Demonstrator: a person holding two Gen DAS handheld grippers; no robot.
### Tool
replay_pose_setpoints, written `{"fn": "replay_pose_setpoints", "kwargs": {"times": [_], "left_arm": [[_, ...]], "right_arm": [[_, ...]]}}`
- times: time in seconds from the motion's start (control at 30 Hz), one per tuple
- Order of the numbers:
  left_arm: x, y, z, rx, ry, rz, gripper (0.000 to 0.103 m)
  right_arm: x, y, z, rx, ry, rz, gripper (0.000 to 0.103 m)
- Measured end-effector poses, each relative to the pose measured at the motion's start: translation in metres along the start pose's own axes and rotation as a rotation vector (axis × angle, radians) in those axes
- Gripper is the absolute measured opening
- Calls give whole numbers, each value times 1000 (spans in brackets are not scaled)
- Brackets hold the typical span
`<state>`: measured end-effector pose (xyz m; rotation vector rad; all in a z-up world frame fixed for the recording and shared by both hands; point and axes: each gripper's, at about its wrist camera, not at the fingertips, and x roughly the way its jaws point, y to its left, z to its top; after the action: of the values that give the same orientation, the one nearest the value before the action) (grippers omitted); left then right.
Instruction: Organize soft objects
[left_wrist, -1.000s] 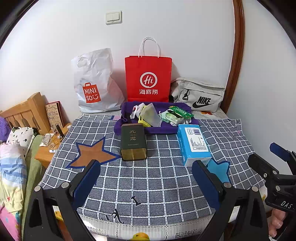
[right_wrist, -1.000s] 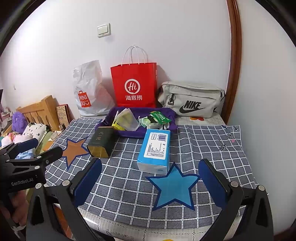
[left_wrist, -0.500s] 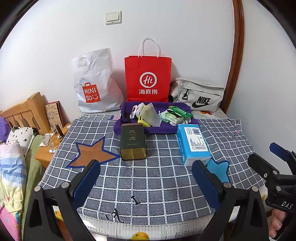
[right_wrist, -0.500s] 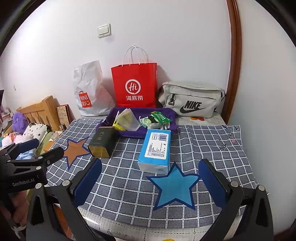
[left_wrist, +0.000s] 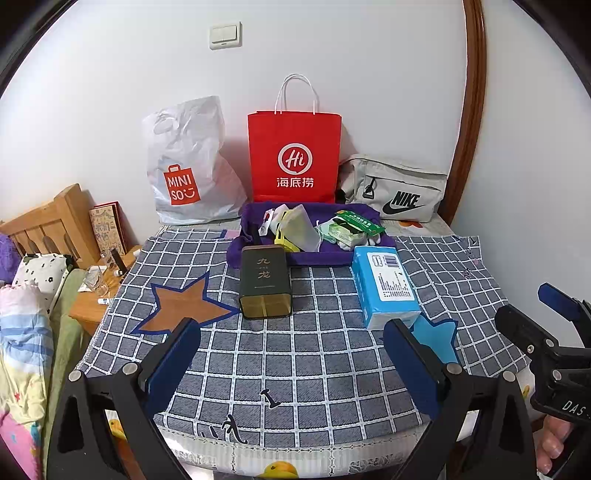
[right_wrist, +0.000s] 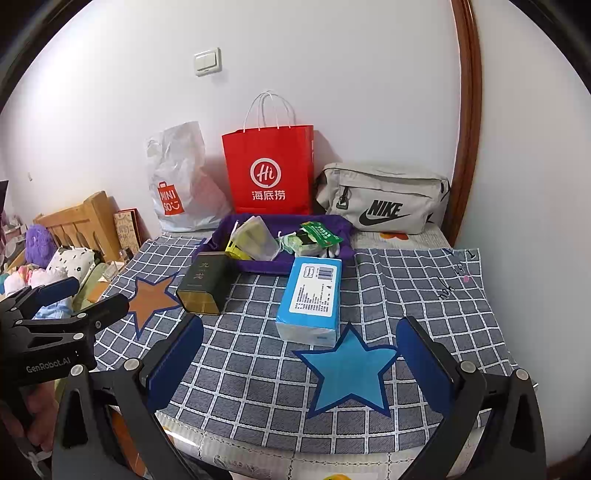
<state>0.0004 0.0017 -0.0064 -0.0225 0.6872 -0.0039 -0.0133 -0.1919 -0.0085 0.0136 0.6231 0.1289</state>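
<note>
I'm holding both the left gripper (left_wrist: 291, 354) and right gripper (right_wrist: 301, 352) released, facing a soft blue tissue pack (right_wrist: 312, 295) lying on checked cloth (right_wrist: 406, 295).

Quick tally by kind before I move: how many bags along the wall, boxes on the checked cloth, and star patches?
Bags at the wall: 3 (Miniso bag, red paper bag, Nike bag)
Boxes on the cloth: 2 (dark tin, blue tissue pack)
Star patches: 2 (brown star, blue star)
Total: 7

Blue star (left_wrist: 436, 338) mostly behind tissue pack (left_wrist: 384, 286); purple tray (left_wrist: 321, 256) contents jumbled, items indistinct.
</note>
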Motion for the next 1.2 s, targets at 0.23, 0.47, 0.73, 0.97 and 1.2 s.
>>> {"fn": "replay_pose_setpoints", "kwargs": {"times": [0.23, 0.47, 0.73, 0.97, 1.2], "left_arm": [[0, 0, 0, 3, 0, 1, 100], [-1, 0, 0, 3, 1, 2, 100], [-1, 1, 0, 4, 1, 1, 100], [-1, 0, 0, 4, 1, 1, 100], [-1, 0, 0, 2, 1, 1, 100]], "right_arm": [[0, 1, 0, 1, 0, -1, 103], [-1, 1, -1, -2, 0, 0, 103], [-2, 1, -1, -4, 0, 4, 103], [-2, 1, -1, -3, 0, 4, 103], [-4, 0, -2, -5, 0, 6, 103]]}}
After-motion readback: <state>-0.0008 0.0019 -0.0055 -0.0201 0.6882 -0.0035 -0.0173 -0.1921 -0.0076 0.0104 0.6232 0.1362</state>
